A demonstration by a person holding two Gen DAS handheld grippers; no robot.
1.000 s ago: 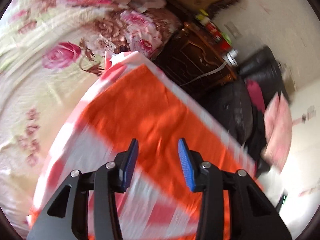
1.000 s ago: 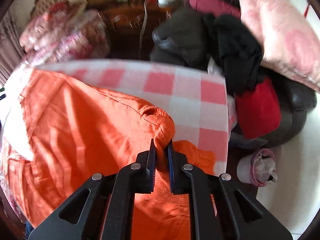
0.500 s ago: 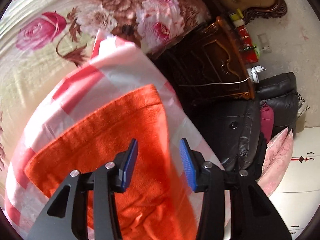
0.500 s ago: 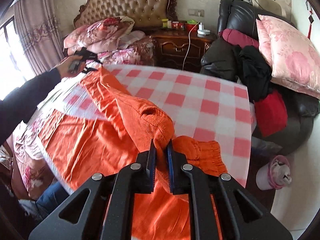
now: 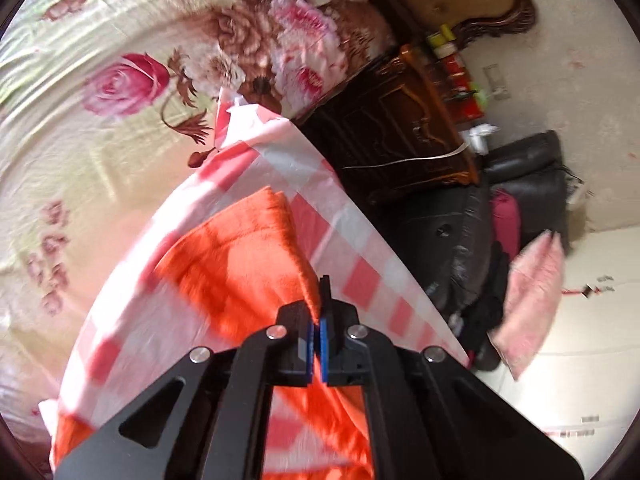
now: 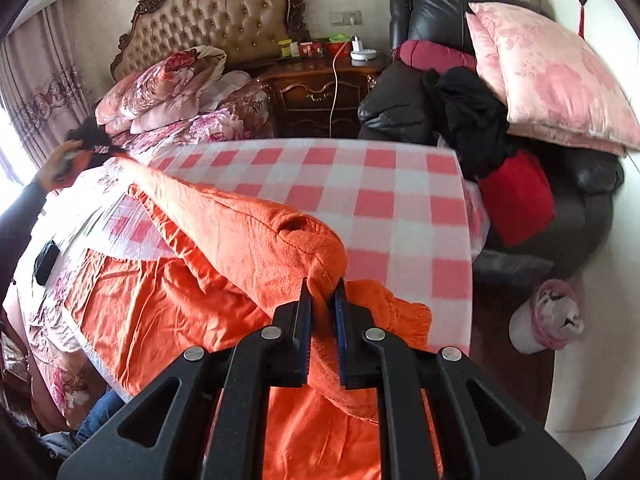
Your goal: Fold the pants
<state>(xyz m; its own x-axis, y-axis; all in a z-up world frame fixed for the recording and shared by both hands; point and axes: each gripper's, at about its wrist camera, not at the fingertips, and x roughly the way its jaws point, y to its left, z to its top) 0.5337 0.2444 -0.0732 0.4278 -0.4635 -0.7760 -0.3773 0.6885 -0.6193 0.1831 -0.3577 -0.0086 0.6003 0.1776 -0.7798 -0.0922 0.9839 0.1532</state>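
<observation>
The orange pants (image 6: 208,276) lie spread over a table with a red-and-white checked cloth (image 6: 384,200). My right gripper (image 6: 321,292) is shut on a bunched fold of the pants near the waistband and holds it raised. My left gripper (image 5: 319,316) is shut on the edge of a pant leg (image 5: 248,264). In the right wrist view the left gripper (image 6: 86,140) shows far left, lifting the leg end, so a ridge of cloth runs between the two grippers.
A bed with floral bedding (image 5: 80,120) lies beside the table. A dark wooden nightstand (image 6: 320,92) stands behind it. A black leather chair (image 6: 432,24) holds a pink pillow (image 6: 552,76) and dark clothes. A small bin (image 6: 548,316) stands on the floor at right.
My left gripper has closed on the pant leg edge; it was open half a second ago. My right gripper stays shut on the pants.
</observation>
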